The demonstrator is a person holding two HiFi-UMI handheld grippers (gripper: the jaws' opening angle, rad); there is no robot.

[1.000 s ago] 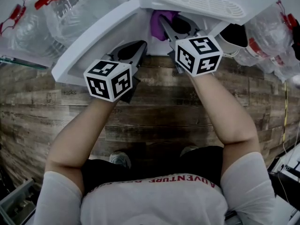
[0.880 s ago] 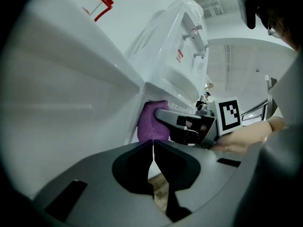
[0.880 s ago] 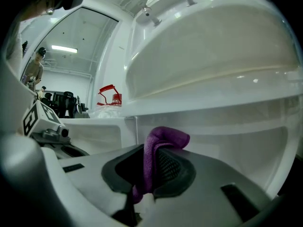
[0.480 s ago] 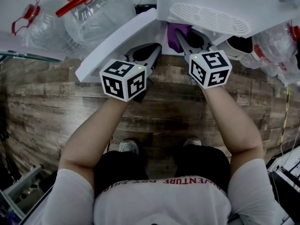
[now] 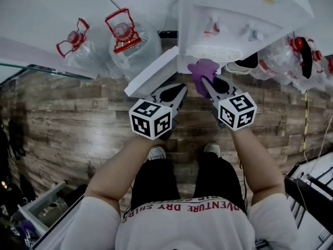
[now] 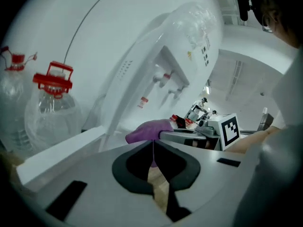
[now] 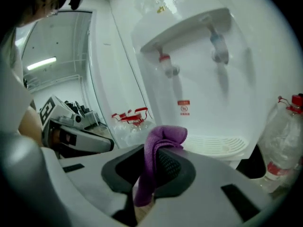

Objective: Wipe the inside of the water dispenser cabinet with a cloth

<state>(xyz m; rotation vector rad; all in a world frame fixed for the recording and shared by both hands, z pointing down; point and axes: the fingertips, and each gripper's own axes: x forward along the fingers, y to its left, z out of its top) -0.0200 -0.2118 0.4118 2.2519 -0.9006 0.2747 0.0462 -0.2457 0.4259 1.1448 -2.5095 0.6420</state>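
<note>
Cloth [image 7: 161,145]: purple, pinched in the right claw [image 7: 152,160], held up just under the drip tray [image 5: 216,52], outside the cabinet.
Left claw [image 6: 153,148]: clenched on nothing, close beside the open door [image 5: 153,72].
Cabinet: door swung out to the left; from where I stand the inside is hidden under the dispenser [image 5: 234,20].
Risk: only a fold of cloth is gripped, so rubbing hard on a wall could drag it free. The left claw could knock the door into the bottles [image 5: 127,40] behind it.
Writing: "ADVENTURE" on the person's shirt. The red label under the hot tap is too small to read.
</note>
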